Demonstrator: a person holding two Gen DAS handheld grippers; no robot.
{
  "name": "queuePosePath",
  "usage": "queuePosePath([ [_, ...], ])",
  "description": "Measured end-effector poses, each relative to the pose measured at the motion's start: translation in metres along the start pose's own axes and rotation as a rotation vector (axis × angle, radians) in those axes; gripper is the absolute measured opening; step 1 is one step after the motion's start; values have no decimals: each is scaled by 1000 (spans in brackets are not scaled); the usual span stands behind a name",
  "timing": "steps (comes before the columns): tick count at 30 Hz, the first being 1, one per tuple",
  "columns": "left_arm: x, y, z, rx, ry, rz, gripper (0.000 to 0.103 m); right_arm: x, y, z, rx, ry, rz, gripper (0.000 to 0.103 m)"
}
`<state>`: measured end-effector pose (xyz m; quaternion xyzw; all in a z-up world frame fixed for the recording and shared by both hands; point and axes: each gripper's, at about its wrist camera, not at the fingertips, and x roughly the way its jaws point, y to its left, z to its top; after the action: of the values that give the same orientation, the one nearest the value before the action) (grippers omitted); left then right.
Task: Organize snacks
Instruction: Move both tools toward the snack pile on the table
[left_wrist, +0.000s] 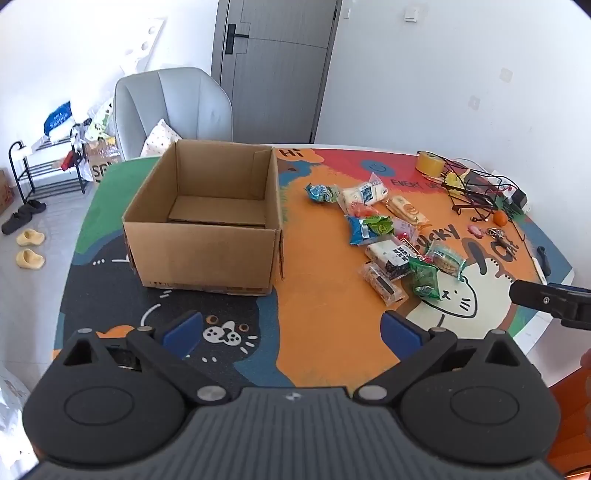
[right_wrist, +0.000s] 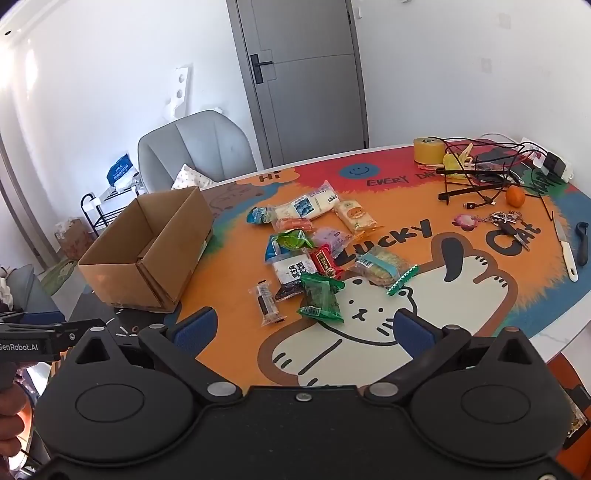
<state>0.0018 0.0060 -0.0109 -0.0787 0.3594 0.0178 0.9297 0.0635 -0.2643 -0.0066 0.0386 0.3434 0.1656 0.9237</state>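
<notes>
1. Left gripper (left_wrist: 291, 332): jaws spread wide, nothing between them. It hovers above the mat (left_wrist: 325, 317) near the table's front edge.
2. Right gripper (right_wrist: 303, 328): jaws spread wide, empty. It hovers over the white cat print on the mat.
3. Box (left_wrist: 207, 218): open top, no snacks visible inside. In the left view it lies at 11 o'clock from the left gripper, close ahead. In the right view it lies at 10 o'clock, farther off.
4. Snacks (right_wrist: 314, 251): a loose pile on the mat, to the right of the box and apart from it. In the right view the pile lies at 12 o'clock, directly ahead of the right gripper; in the left view it lies at 1 o'clock.
5. Nearest pieces to the right gripper: the green pack (right_wrist: 320, 297) at 12 o'clock and the bar (right_wrist: 267, 301) at 11 o'clock. The bar's long axis runs roughly 12 to 6 o'clock, along the line of approach.
6. Judgement: the right gripper is better placed for the first pick; the left is nearer the box.
7. Room: bare mat lies between the pile and the box, so a leftward carry looks unobstructed. The box wall must be cleared from above.
8. Hazards: the knife (right_wrist: 567, 251) and cables (right_wrist: 480, 184) lie at 1 to 2 o'clock, well apart from the pile.
</notes>
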Motion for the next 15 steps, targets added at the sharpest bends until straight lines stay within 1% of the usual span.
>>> queuePosePath([
  [15, -6, 7, 6, -11, -22, 19, 102, -2, 1, 1, -17, -6, -6, 103],
])
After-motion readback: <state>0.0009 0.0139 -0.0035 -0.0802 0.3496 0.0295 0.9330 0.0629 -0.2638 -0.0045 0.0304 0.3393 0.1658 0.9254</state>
